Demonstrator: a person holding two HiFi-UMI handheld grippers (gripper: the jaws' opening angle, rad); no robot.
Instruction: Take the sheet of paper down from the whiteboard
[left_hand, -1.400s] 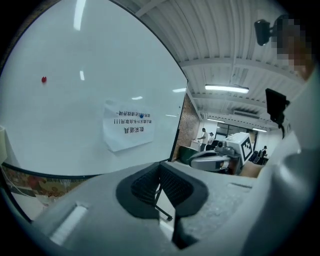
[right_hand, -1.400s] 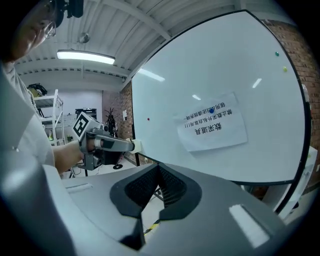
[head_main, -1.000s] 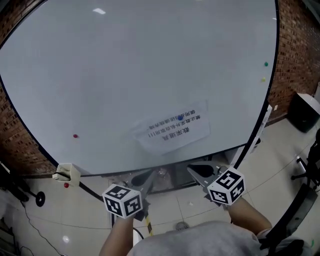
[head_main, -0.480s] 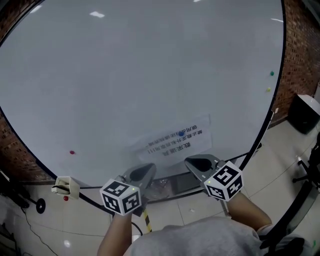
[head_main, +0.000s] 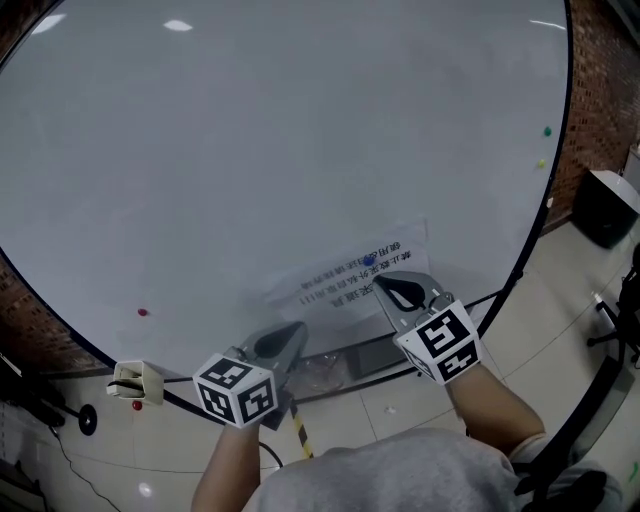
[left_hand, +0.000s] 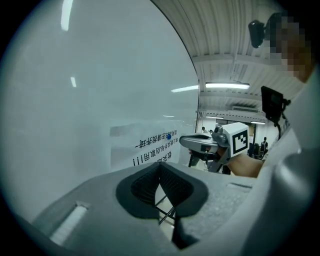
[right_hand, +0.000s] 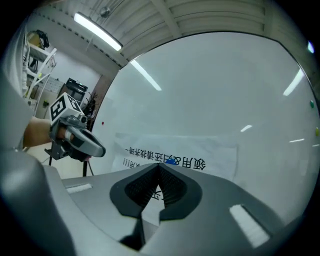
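Over the last second both grippers climb from below the board toward it. The right gripper (head_main: 388, 287) now overlaps the lower right part of the sheet of paper (head_main: 325, 288), where before it hung under the board's bottom rim (head_main: 200, 405). Its jaws are fully closed with nothing between them, and its own view looks straight at the blue magnet (head_main: 368, 261) pinning the sheet. The left gripper (head_main: 285, 338) rises less and sits at the rim, below and left of the sheet, with its jaws also pressed together and empty.

The sheet is still flat, low and right of centre on the whiteboard (head_main: 280, 150), so the task seems to be at the approach. The closed jaws would probably need to part before they can take either paper or magnet.

The sheet's lower edge is near the rim, leaving little room underneath, and the board's right frame is not far off. Above and to the left the board is bare, with a red magnet (head_main: 142, 312) well apart at lower left.
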